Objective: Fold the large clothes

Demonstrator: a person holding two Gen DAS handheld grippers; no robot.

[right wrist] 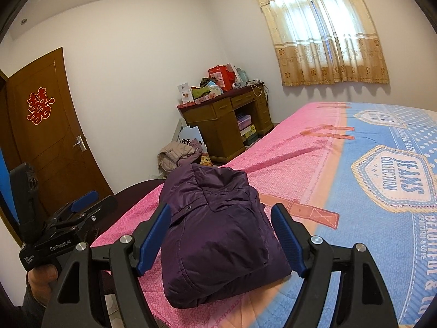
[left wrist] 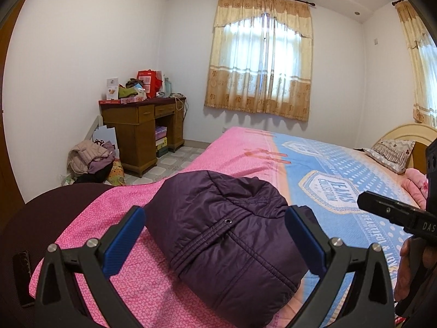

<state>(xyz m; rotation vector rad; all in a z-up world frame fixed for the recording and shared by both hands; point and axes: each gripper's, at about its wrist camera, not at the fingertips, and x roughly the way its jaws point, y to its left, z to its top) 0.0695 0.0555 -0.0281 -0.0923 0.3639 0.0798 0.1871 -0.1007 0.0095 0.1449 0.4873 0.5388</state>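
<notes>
A purple padded jacket (left wrist: 218, 232) (right wrist: 218, 240) lies folded into a compact bundle on the pink part of the bed's blanket (left wrist: 232, 158) (right wrist: 286, 147), near its front corner. My left gripper (left wrist: 215, 213) is open; the bundle shows between its wide-spread blue pads (left wrist: 125, 243), which do not press on it. My right gripper (right wrist: 221, 207) is also open, its fingers standing on either side of the bundle's near end. Each gripper shows in the other's view: the right one (left wrist: 387, 210) at the right edge, the left one (right wrist: 82, 205) at the lower left, held by a hand.
A wooden desk (left wrist: 142, 125) (right wrist: 218, 125) piled with boxes stands against the far wall. Clothes (left wrist: 90, 155) (right wrist: 177, 155) lie heaped on the floor beside it. A pillow (left wrist: 390, 153) rests at the headboard. A brown door (right wrist: 49, 136) is on the left.
</notes>
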